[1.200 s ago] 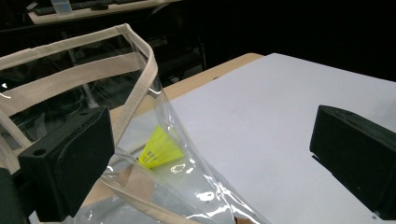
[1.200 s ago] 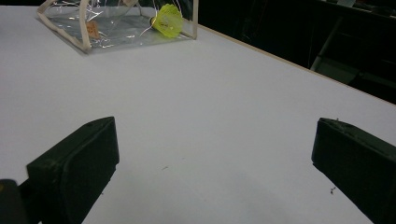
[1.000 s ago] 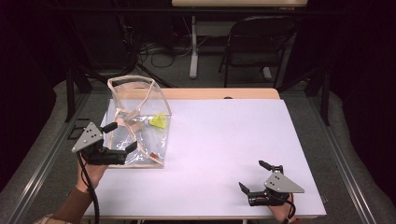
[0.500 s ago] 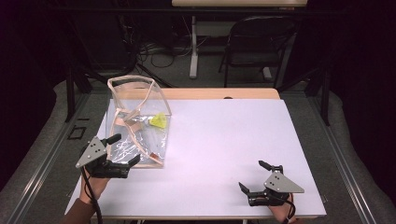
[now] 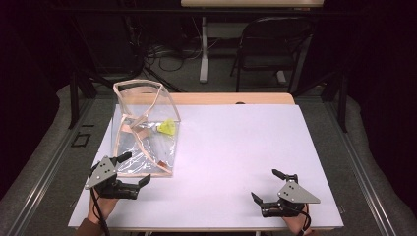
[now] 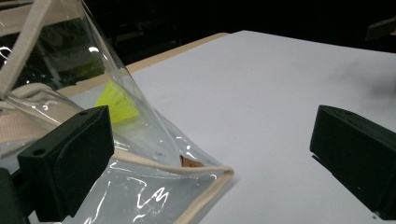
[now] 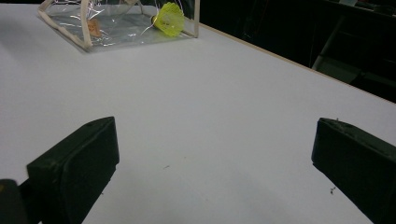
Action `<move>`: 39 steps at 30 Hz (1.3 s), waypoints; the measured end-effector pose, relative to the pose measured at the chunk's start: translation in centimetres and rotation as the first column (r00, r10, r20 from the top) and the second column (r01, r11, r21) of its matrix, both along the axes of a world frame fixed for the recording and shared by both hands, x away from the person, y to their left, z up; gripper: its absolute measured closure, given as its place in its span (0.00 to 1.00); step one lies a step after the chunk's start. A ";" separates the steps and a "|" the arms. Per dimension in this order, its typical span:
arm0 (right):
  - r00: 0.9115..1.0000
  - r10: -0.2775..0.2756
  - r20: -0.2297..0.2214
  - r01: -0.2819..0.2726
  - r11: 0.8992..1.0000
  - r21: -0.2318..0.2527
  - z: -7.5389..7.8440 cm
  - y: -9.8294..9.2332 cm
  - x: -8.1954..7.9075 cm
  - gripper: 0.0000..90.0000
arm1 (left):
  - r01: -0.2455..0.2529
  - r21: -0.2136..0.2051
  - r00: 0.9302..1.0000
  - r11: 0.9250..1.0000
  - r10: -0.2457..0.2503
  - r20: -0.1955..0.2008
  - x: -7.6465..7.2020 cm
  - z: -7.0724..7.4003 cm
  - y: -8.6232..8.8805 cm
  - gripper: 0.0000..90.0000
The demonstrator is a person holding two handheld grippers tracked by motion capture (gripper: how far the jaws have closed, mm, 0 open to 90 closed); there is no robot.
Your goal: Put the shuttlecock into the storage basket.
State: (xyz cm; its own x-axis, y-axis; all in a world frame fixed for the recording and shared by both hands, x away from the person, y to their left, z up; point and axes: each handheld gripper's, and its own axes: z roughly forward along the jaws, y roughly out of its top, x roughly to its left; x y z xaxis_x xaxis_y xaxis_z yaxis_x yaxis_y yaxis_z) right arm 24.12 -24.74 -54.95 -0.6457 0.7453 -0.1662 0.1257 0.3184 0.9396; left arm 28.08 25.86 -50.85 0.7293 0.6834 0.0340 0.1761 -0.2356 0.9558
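Left tongs [image 5: 134,169] spread wide and holding nothing, at the near left of the white bench [image 5: 236,147], just off the near edge of the clear bag [image 5: 145,132]. Seen from the left gripper view: one jaw overlapping the plastic by the bag's near corner, the other well out over bare bench; cannot tell whether that first jaw touches the plastic.

Right tongs [image 5: 271,186] likewise wide open and empty, at the near right, well apart from the bag, jaws over bare white surface.

Clear bag with cream trim standing at the far left of the bench, mouth up, lower part flat on the surface. Inside, a yellow shuttlecock [image 5: 167,127] near the bag's right wall.

From the left gripper view, a small orange-brown tag [image 6: 189,162] just inside the bag's near corner, and the cream trim [image 6: 205,196] curling round that corner. From the right gripper view, the bag far off at upper left with the shuttlecock against its side.

Wide stretch of open bench between the two tongs and across the whole right half. Wooden strip [image 5: 231,98] along the far edge; dark floor beyond all sides.
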 end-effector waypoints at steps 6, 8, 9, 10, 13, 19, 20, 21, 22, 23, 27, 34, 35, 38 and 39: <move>1.000 0.001 0.000 -0.001 1.000 -0.001 0.0 0.0 0.0 0.01 | 0.015 0.017 1.000 1.000 -0.014 -0.019 -0.4 -1.7 -0.3 0.00; 1.000 0.002 0.001 -0.002 1.000 0.000 0.0 0.0 0.0 0.01 | 0.019 0.016 0.999 1.000 -0.018 -0.029 -0.4 -2.0 -0.3 0.00; 1.000 0.002 0.001 -0.002 1.000 0.000 0.0 0.0 0.0 0.01 | 0.022 0.017 0.999 1.000 -0.021 -0.031 -0.6 -2.6 -0.4 0.00; 1.000 0.002 0.000 -0.002 1.000 0.000 0.0 0.0 0.0 0.01 | 0.025 0.016 0.999 1.000 -0.025 -0.032 -0.6 -2.7 -0.4 0.00; 1.000 0.002 -0.001 -0.002 1.000 0.000 -0.1 0.0 0.0 0.01 | 0.033 0.012 0.999 0.999 -0.033 -0.042 -0.6 -3.4 -0.5 0.00; 1.000 0.003 0.000 -0.003 1.000 0.002 -0.1 0.1 0.0 0.01 | 0.033 0.001 0.998 0.999 -0.033 -0.046 -0.6 -4.1 -0.4 0.00; 1.000 0.003 -0.001 -0.003 1.000 0.000 -0.1 0.0 0.0 0.01 | 0.037 -0.001 0.998 0.999 -0.037 -0.043 -0.6 -4.2 -0.3 0.00; 1.000 0.004 -0.001 -0.004 1.000 0.000 -0.1 0.0 0.0 0.01 | 0.030 -0.007 0.999 1.000 -0.030 -0.041 -0.7 -4.2 -0.3 0.00; 1.000 0.004 -0.001 -0.004 1.000 0.000 -0.1 0.0 0.0 0.01 | 0.033 -0.009 0.999 0.999 -0.034 -0.040 -0.6 -4.4 -0.2 0.00; 1.000 0.004 -0.002 -0.004 1.000 0.000 -0.1 0.0 0.0 0.01 | 0.030 -0.011 0.999 0.999 -0.031 -0.037 -0.6 -4.5 -0.2 0.00; 1.000 0.005 -0.002 -0.005 1.000 -0.001 -0.1 0.1 0.0 0.00 | 0.029 -0.008 0.999 1.000 -0.029 -0.031 -0.6 -4.8 -0.1 0.00; 1.000 0.010 0.002 -0.010 1.000 -0.001 -0.1 0.1 0.0 0.00 | 0.051 0.022 0.998 0.998 -0.050 -0.038 -0.6 -5.6 -0.5 0.00; 1.000 0.011 0.000 -0.011 1.000 0.000 -0.1 0.1 0.0 0.00 | 0.054 0.029 0.998 0.998 -0.053 -0.038 -0.7 -5.6 -0.6 0.00; 1.000 0.013 -0.002 -0.013 1.000 0.000 -0.2 0.0 0.0 0.00 | 0.056 0.033 0.998 0.998 -0.055 -0.028 -0.7 -5.5 -0.7 0.00; 1.000 0.013 -0.002 -0.013 1.000 0.000 -0.2 0.0 0.0 0.00 | 0.056 0.033 0.998 0.998 -0.055 -0.028 -0.7 -5.5 -0.7 0.00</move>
